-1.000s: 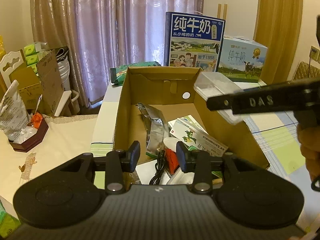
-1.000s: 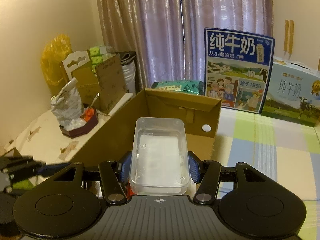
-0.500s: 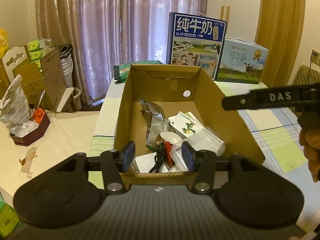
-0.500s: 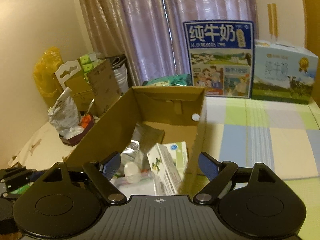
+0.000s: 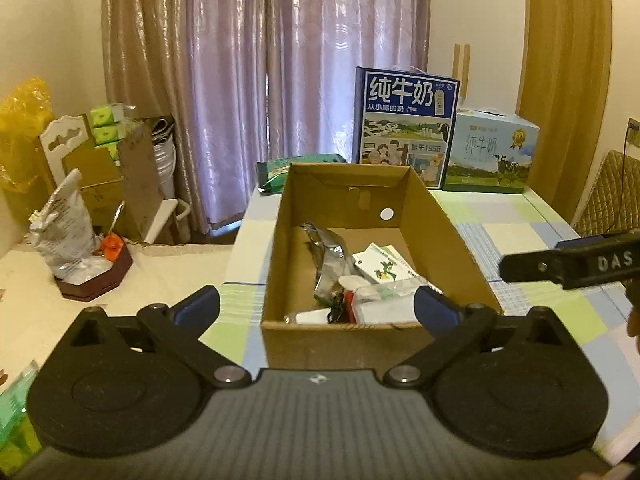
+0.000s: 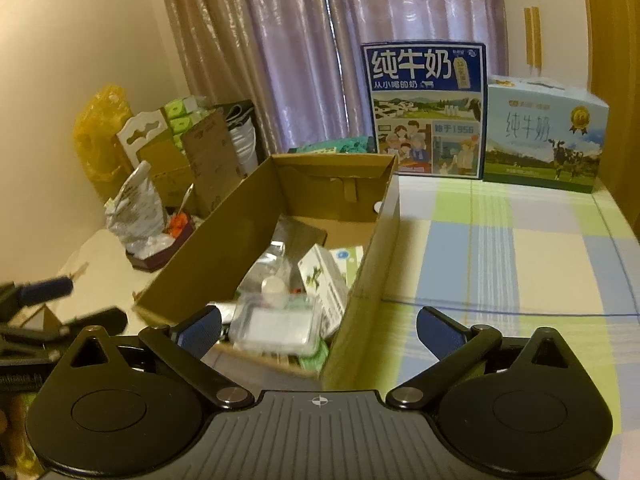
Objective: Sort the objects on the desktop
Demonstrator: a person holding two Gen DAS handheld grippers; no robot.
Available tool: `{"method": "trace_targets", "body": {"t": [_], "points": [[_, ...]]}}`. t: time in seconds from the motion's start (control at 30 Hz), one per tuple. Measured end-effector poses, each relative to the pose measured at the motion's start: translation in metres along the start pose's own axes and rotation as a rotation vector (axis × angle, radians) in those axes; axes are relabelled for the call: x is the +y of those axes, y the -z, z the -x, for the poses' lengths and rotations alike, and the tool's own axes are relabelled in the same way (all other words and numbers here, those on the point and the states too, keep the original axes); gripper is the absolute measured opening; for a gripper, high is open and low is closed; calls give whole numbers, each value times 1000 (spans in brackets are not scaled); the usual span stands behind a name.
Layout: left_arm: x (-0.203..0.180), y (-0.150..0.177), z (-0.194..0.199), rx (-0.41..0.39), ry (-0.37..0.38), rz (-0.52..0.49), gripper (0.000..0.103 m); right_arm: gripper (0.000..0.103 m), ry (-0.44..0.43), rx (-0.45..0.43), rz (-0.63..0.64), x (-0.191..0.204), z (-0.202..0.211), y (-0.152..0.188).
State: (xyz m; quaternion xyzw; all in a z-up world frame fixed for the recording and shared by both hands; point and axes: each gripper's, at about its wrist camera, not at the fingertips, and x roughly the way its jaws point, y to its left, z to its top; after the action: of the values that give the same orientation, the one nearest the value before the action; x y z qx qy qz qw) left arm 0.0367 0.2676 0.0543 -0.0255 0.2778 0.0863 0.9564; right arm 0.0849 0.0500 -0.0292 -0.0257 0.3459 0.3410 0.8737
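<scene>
Left gripper (image 5: pixel 316 306) held level just short of the near wall of the cardboard box (image 5: pixel 440 216), jaws spread wide and empty, pointing toward 12 o'clock over the desk (image 5: pixel 520 236). Right gripper (image 6: pixel 318 328) likewise level, jaws spread wide with nothing between them, hanging over the box's near right corner, one fingertip over the box interior and the other over the checked cloth. From the left wrist view, only one black finger of the right gripper visible, at 3 o'clock, well apart from the box, with the edge of a hand (image 5: pixel 634 320) just below it.

Inside the box, at the near end: clear plastic container (image 6: pixel 276 326), lying flat on top of the other contents. Beside it toward 1 o'clock, a white and green carton (image 6: pixel 324 284) tilted on edge. Crumpled silver foil pouch (image 5: pixel 326 256) toward the box's middle.

Behind the box at 12 o'clock, blue milk carton case (image 5: pixel 406 124) standing upright, with a pale blue milk case (image 5: pixel 490 156) just beside it at 1 o'clock.
</scene>
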Motion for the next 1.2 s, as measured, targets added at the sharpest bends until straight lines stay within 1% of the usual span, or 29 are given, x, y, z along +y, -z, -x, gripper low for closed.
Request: {"method": "trace_targets", "body": {"t": [0.13, 0.3, 0.4, 0.53, 0.73, 1.0, 1.2], "points": [[-1, 7, 19, 26, -45, 35, 102, 101, 11, 13, 10, 8, 20, 14], [-9, 15, 46, 35, -74, 72, 102, 101, 12, 34, 80, 24, 39, 34], [-13, 19, 63, 24, -62, 118, 102, 101, 14, 35, 75, 28, 50, 43], [-21, 21, 82, 18, -44, 161, 102, 101, 8, 26, 22, 28, 68, 52], [-44, 23, 99, 48, -79, 105, 102, 101, 15, 20, -49, 22, 90, 62], [-55, 33, 113, 73, -75, 140, 102, 101, 38, 11, -42, 19, 113, 75], [-55, 39, 120, 80, -81, 164, 102, 101, 53, 2, -21, 21, 119, 78]]}}
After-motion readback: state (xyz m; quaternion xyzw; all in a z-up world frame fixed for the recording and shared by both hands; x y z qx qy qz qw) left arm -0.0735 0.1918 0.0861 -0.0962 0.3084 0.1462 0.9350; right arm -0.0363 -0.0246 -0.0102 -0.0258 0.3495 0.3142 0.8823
